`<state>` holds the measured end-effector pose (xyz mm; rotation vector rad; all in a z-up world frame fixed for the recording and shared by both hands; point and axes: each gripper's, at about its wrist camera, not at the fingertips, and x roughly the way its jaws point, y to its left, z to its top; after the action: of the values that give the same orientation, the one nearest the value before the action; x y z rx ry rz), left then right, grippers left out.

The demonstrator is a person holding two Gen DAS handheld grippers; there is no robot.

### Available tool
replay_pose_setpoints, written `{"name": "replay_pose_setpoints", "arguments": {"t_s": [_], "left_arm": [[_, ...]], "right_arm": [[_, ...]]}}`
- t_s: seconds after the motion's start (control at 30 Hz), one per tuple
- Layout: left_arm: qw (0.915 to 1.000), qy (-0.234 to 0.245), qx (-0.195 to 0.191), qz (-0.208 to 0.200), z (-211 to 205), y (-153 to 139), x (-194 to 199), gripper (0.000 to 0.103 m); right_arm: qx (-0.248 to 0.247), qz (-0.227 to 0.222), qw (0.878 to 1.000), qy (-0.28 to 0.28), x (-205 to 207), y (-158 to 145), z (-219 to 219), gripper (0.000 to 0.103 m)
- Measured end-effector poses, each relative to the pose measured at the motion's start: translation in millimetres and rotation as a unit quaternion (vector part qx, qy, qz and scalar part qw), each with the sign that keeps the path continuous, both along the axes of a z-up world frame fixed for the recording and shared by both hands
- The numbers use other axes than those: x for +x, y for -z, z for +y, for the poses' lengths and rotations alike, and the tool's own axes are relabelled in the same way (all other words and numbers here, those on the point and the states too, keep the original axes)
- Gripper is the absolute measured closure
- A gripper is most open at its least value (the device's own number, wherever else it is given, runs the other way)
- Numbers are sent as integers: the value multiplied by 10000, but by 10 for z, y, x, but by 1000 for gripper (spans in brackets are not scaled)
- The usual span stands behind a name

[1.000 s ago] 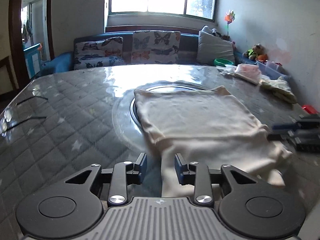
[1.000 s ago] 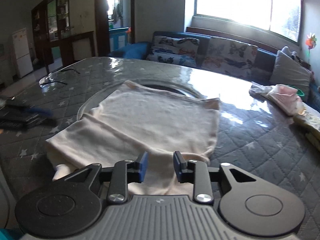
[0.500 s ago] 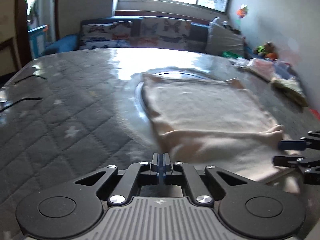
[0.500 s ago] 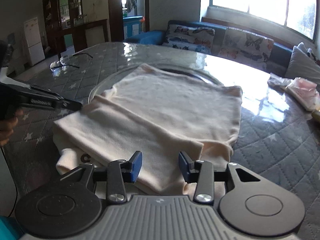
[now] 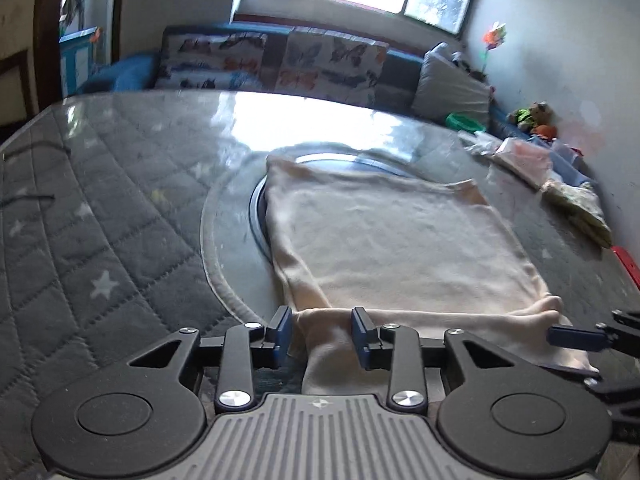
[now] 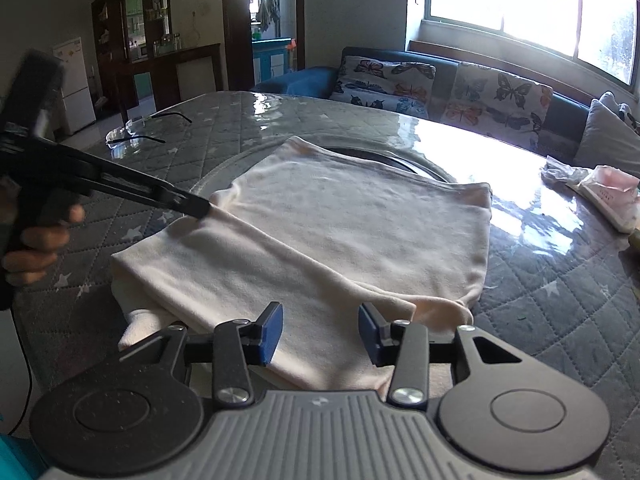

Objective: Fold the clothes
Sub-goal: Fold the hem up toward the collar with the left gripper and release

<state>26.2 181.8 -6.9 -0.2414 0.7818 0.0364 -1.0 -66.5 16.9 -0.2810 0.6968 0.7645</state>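
Note:
A cream garment (image 5: 392, 248) lies partly folded on the grey quilted table (image 5: 100, 240), its near edge doubled over. It also shows in the right wrist view (image 6: 340, 232). My left gripper (image 5: 322, 334) is open, its jaws either side of the garment's near left corner. From the right wrist view its tip (image 6: 196, 206) touches that corner. My right gripper (image 6: 320, 334) is open over the folded near edge, holding nothing. Its blue fingertip (image 5: 576, 338) shows at the right of the left wrist view.
A round glass turntable (image 5: 320, 152) lies under the garment. Glasses (image 6: 136, 134) lie at the table's far left. Folded pink clothes (image 6: 608, 192) and a patterned cloth (image 5: 580, 208) sit at the right edge. A sofa with butterfly cushions (image 5: 320, 60) stands behind the table.
My left gripper was shut half a second ago and has opened around the garment's corner. My right gripper has opened wider. The near edge is folded further over the garment.

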Motion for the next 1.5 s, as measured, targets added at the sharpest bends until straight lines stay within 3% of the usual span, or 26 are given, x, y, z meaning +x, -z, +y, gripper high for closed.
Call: {"name": "replay_pose_setpoints", "arguments": {"t_s": [0.07, 0.17, 0.23, 0.27, 0.4, 0.7, 1.0, 1.23, 1.33, 1.5], "left_arm": [[10000, 30, -30, 28, -10, 37, 10, 85], [9999, -47, 136, -26, -49, 15, -60, 90], [9998, -134, 135, -62, -14, -16, -107, 90], [9998, -170, 53, -54, 24, -18, -124, 90], [9988, -319, -370, 21, 206, 20, -178, 90], [9998, -181, 73, -76, 115, -92, -149, 86], [9988, -254, 378, -187, 132, -165, -182, 85], [9955, 608, 558, -473, -106, -316, -378, 83], [9899, 1161, 606, -537, -292, -341, -482, 82], [9779, 1914, 699, -464, -569, -261, -627, 81]], "right_arm": [[22, -24, 10000, -7, 1, -10, -2, 60], [37, -86, 9999, -49, 6, -30, 8, 60], [43, -120, 9999, -73, 9, -36, 15, 57], [42, -129, 9999, -82, 11, -33, 18, 53], [-33, 23, 10000, -87, 55, 92, 20, 53], [119, -138, 9995, -240, 87, -19, 9, 54], [144, 132, 9997, -122, 262, 86, -10, 59], [-174, -66, 9994, -291, 176, 65, 2, 60], [-172, -208, 9986, -463, 76, -15, -39, 61], [-540, -152, 9955, -767, -40, 78, -61, 71]]}}
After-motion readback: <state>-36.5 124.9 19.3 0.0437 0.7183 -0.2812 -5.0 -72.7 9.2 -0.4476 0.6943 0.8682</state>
